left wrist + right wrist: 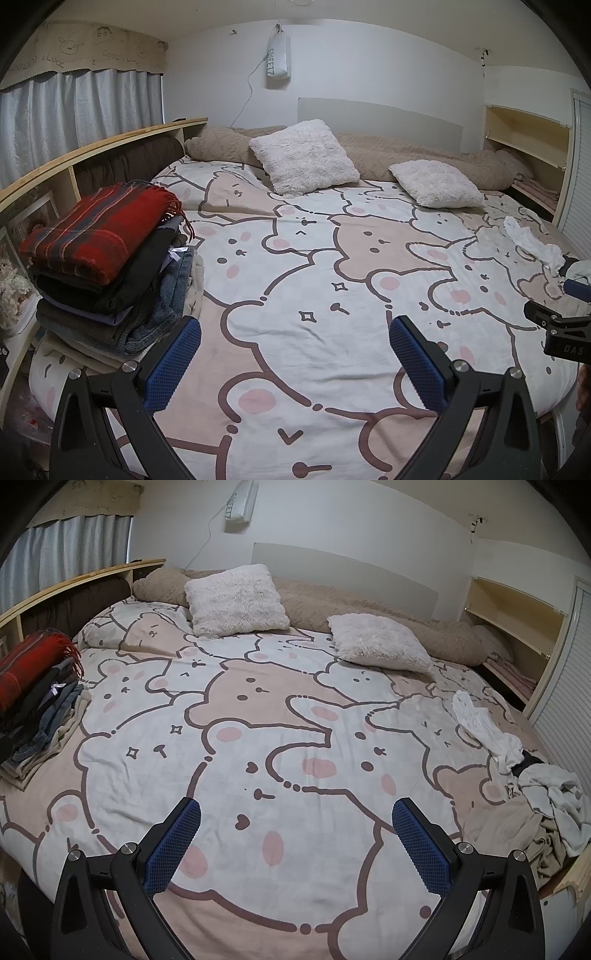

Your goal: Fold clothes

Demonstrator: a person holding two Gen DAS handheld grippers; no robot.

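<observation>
Right gripper (296, 843) and left gripper (295, 363) both spread wide, empty. Unfolded clothes pile (535, 812) lies right of the right gripper, its long axis running away from it.

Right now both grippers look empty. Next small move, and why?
Probably swing the right gripper toward the unfolded heap at the bed's right edge: both grippers hang open over bare bedspread, and the folded stack sits left.

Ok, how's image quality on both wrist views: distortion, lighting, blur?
Left wrist: strong fisheye bend, the wooden shelf curves, corners black; light soft and even, stack of folded clothes sharp. Right wrist: same bend and vignette, no glare or motion blur, unfolded clothes clear.
</observation>
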